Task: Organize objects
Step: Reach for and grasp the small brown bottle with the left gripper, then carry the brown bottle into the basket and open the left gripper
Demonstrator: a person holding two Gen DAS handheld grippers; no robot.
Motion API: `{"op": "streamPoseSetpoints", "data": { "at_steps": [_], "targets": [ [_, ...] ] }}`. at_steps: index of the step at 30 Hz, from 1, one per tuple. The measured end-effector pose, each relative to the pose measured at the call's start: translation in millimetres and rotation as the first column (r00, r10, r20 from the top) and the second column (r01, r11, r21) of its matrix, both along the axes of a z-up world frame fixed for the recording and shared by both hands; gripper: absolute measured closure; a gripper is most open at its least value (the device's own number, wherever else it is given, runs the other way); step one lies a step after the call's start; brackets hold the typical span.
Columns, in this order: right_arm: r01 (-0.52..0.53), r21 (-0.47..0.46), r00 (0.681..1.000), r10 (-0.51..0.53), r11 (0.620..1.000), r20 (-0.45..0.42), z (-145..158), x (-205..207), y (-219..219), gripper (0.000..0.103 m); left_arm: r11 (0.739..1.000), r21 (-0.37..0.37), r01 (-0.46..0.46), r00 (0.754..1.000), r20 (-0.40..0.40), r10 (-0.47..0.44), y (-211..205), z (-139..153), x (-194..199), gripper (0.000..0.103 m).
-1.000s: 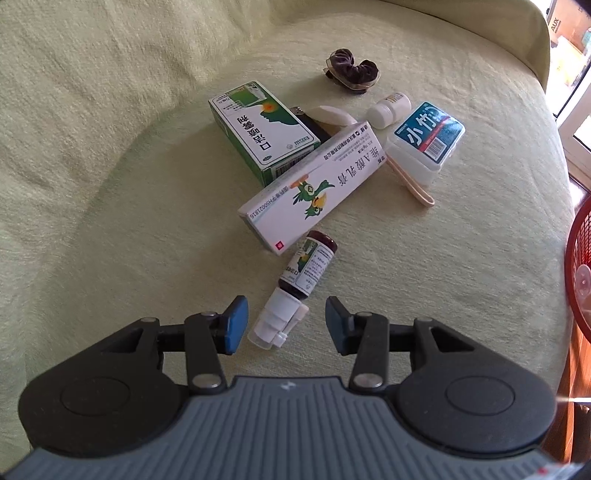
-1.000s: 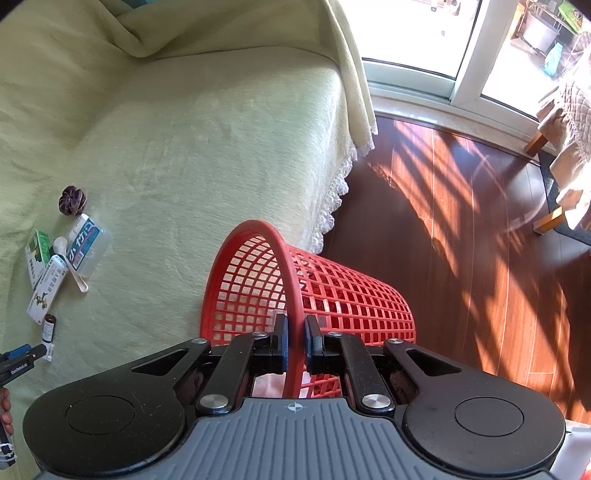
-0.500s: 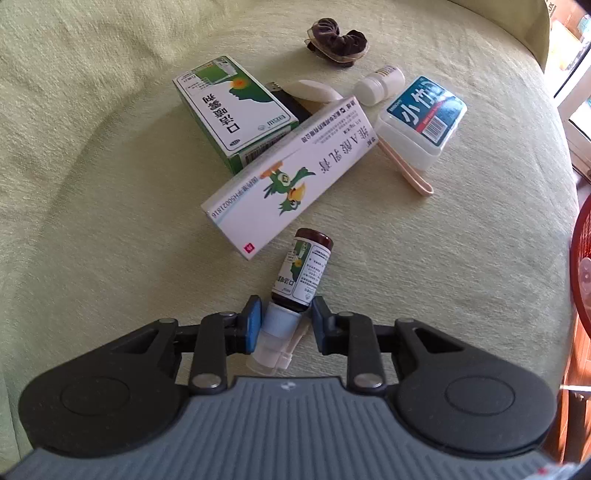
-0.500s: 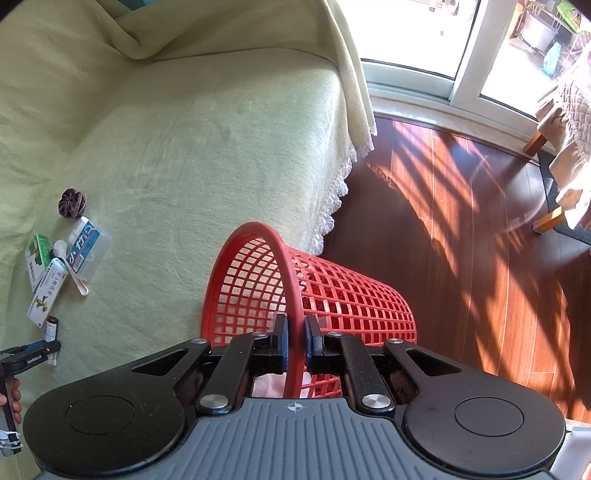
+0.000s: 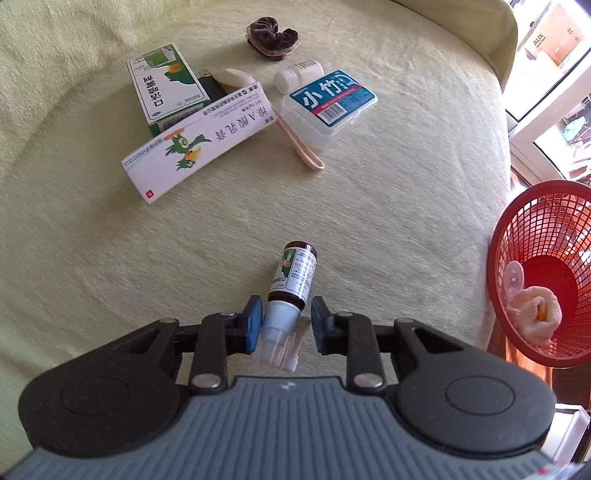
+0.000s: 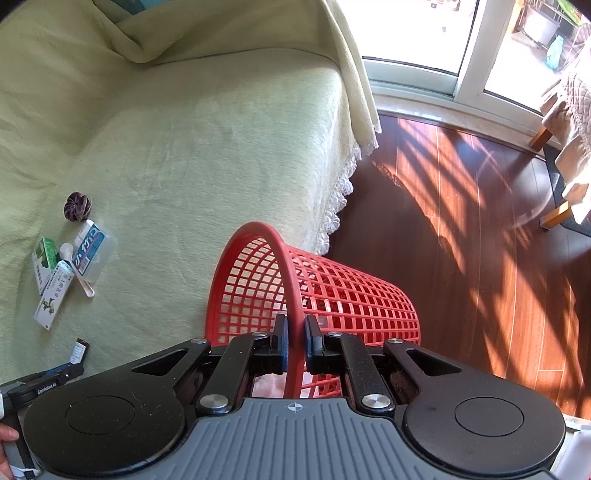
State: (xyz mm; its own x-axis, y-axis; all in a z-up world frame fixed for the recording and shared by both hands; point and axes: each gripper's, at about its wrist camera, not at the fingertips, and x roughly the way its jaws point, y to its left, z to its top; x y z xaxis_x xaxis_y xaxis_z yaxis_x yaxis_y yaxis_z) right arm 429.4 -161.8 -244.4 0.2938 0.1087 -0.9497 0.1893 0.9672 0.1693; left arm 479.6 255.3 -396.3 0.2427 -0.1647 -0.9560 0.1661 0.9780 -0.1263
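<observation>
A light green cover (image 6: 207,155) lies over the bed or sofa. Its lacy edge (image 6: 338,199) hangs near the dark wood floor (image 6: 461,206). Sunny windows (image 6: 413,33) sit behind.

Brown spray bottle (image 5: 291,280), nozzle tool-side.

We hold our left gripper (image 5: 286,325) low and level, pointing toward the far side, its jaws part-way closed around the white nozzle end of the spray bottle (image 5: 291,280); the left pad lies against the nozzle, and a narrow gap shows at the right pad. In the right wrist view this gripper (image 6: 55,373) sits at the near left, with a bit of our left hand (image 6: 5,435) showing at the frame edge. Our right gripper (image 6: 295,341) points forward, its jaws pinched close on the rim of the red basket (image 6: 351,295), the pads flanking the rim on either side.
</observation>
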Motion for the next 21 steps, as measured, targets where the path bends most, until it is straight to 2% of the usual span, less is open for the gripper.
{"op": "streamPoseSetpoints", "data": {
  "at_steps": [10,12,15,16,18,21],
  "targets": [
    [0.006,0.019,1.0,-0.006,1.0,0.003,-1.0,-1.9,-5.1,0.098,0.999,0.018,0.037,0.999,-0.038,-0.036,-21.3,-17.4,4.6,0.08],
    [0.009,0.023,1.0,-0.009,1.0,0.005,-1.1,-1.8,-5.9,0.098,0.998,0.035,0.053,0.998,-0.036,-0.052,-26.6,-19.0,7.3,0.075],
    [0.011,0.024,1.0,-0.011,1.0,0.007,-0.8,-1.1,-6.2,0.098,0.996,0.056,0.07,0.997,-0.037,-0.068,-34.2,-23.1,12.8,0.076],
    [0.013,0.026,1.0,-0.013,1.0,0.007,-0.7,-0.8,-6.5,0.098,0.995,0.064,0.076,0.996,-0.044,-0.073,-36.6,-24.8,14.0,0.076],
    [0.015,0.028,1.0,-0.015,0.999,0.007,-0.5,0.2,-7.4,0.098,0.994,0.072,0.077,0.996,-0.046,-0.074,-38.8,-25.6,15.3,0.084],
    [0.017,0.031,1.0,-0.018,0.999,0.004,-0.7,0.7,-8.6,0.098,0.996,0.051,0.068,0.997,-0.052,-0.065,-39.6,-23.7,16.0,0.084]
  ]
}}
